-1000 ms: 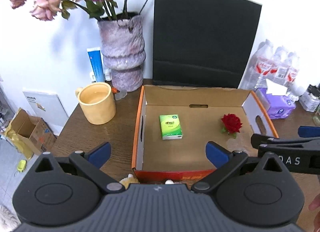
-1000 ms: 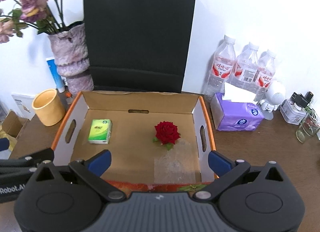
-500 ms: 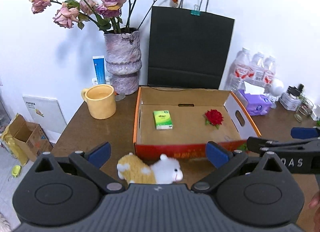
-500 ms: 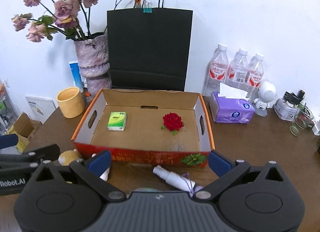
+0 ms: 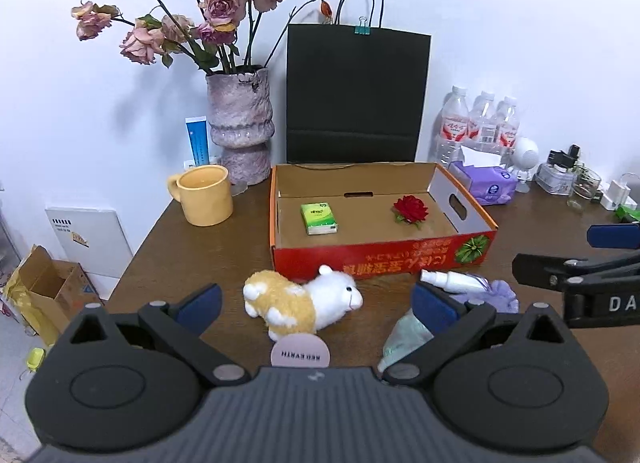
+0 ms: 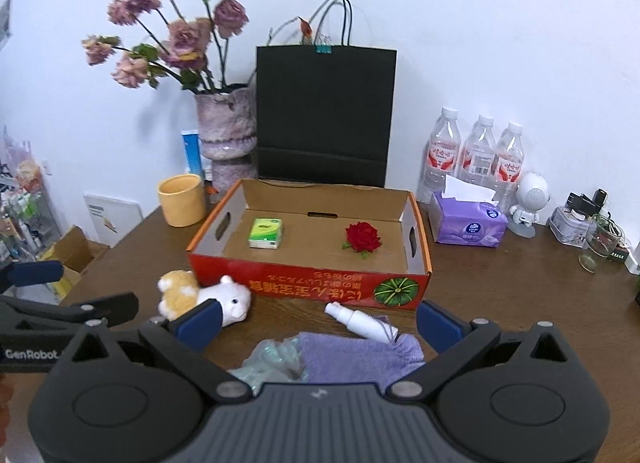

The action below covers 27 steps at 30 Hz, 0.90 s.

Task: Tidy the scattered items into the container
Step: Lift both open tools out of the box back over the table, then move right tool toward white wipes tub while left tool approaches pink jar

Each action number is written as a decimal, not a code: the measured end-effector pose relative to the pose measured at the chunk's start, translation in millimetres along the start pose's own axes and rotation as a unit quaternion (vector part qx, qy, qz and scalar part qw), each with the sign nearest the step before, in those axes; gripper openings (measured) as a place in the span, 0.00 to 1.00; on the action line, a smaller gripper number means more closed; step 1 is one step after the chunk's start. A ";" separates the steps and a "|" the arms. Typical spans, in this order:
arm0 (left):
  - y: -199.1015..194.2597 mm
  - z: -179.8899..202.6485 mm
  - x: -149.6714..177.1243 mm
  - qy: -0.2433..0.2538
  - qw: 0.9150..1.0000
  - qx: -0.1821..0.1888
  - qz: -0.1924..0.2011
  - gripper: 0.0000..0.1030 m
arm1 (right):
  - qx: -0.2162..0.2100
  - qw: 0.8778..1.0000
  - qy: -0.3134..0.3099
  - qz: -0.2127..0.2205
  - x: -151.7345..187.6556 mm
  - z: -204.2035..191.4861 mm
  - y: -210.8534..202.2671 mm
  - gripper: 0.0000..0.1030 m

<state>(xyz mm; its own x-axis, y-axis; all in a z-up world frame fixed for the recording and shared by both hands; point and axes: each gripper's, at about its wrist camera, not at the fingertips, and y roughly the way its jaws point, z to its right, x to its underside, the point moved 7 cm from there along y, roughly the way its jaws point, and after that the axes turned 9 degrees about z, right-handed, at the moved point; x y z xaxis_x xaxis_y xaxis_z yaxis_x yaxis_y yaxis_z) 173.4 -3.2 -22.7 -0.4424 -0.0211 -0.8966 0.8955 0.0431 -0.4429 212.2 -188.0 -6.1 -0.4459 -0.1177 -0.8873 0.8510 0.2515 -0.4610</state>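
A red cardboard box holds a green tissue pack and a red rose. In front of it lie a plush sheep, a white spray bottle, a purple cloth, a clear plastic bag and a pink round lid. My left gripper is open above the sheep. My right gripper is open above the cloth.
A yellow mug, a vase of dried roses and a black paper bag stand behind the box. Water bottles, a purple tissue pack and small jars stand at the right. The table's left edge drops off.
Both grippers have pulled back and up from the box. The sheep, bottle, cloth and bag in front of it have come into view.
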 end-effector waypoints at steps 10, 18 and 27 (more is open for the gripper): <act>-40.1 5.6 30.6 -0.003 0.999 0.048 0.020 1.00 | -0.023 1.000 -0.011 0.012 34.2 -9.6 -36.1 1.00; -61.9 7.7 53.1 -0.003 0.997 0.072 0.029 1.00 | -0.027 1.000 -0.003 0.011 66.1 -8.9 -53.8 1.00; -70.0 1.4 78.7 -0.023 0.995 0.096 0.022 1.00 | -0.008 0.999 -0.011 0.039 87.1 -7.1 -78.6 1.00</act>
<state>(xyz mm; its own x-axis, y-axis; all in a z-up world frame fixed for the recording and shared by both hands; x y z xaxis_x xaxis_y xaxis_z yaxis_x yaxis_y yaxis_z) 76.0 -9.3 -62.2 -0.4033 -0.0703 -0.9124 0.9088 -0.1473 -0.3903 104.5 -211.2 -47.1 -0.3731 -0.1177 -0.9203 0.8782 0.2752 -0.3912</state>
